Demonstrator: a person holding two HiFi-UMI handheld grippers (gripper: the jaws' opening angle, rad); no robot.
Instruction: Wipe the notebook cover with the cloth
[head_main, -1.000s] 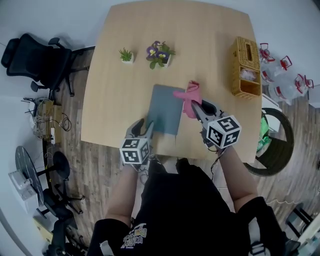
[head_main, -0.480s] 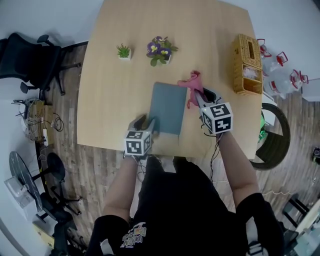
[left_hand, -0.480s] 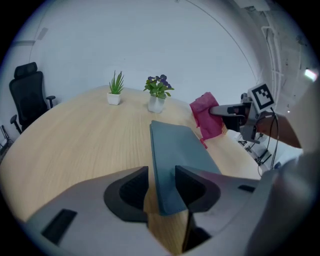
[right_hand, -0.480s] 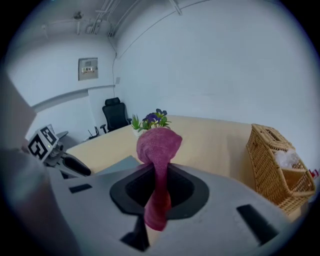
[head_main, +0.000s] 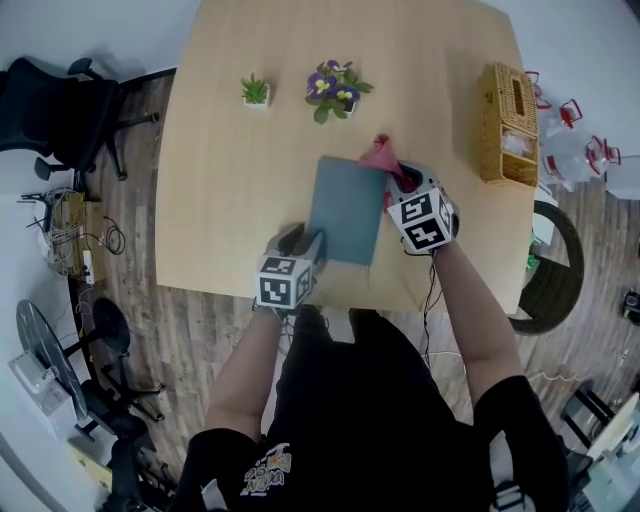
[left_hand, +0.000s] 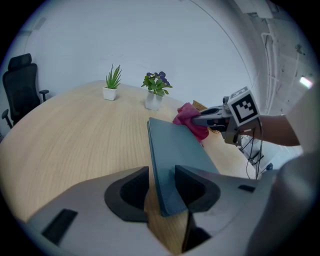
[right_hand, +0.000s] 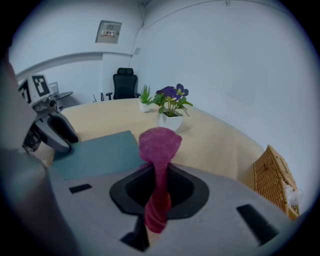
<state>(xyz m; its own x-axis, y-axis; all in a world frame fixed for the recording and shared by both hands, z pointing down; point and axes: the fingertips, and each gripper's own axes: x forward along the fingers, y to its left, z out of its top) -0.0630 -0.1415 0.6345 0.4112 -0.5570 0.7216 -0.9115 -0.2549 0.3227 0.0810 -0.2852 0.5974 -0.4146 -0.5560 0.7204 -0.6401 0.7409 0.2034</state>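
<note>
A grey-blue notebook (head_main: 345, 210) lies on the wooden table (head_main: 230, 180). My left gripper (head_main: 303, 241) holds its near left corner; in the left gripper view the jaws (left_hand: 162, 175) are shut on the notebook (left_hand: 180, 145) edge. My right gripper (head_main: 398, 181) is shut on a pink cloth (head_main: 380, 155), which sits at the notebook's far right corner. In the right gripper view the cloth (right_hand: 160, 145) stands up bunched between the jaws, with the notebook (right_hand: 100, 152) to its left and the left gripper (right_hand: 60, 132) beyond it.
A small green plant (head_main: 256, 90) and a pot of purple flowers (head_main: 338, 88) stand behind the notebook. A wicker basket (head_main: 507, 110) sits at the table's right edge. An office chair (head_main: 60, 105) stands on the floor at left, water bottles (head_main: 580, 155) at right.
My right gripper has carried the pink cloth away from me, from beside the notebook's right edge to its far right corner. The left gripper has stayed on the near corner.
</note>
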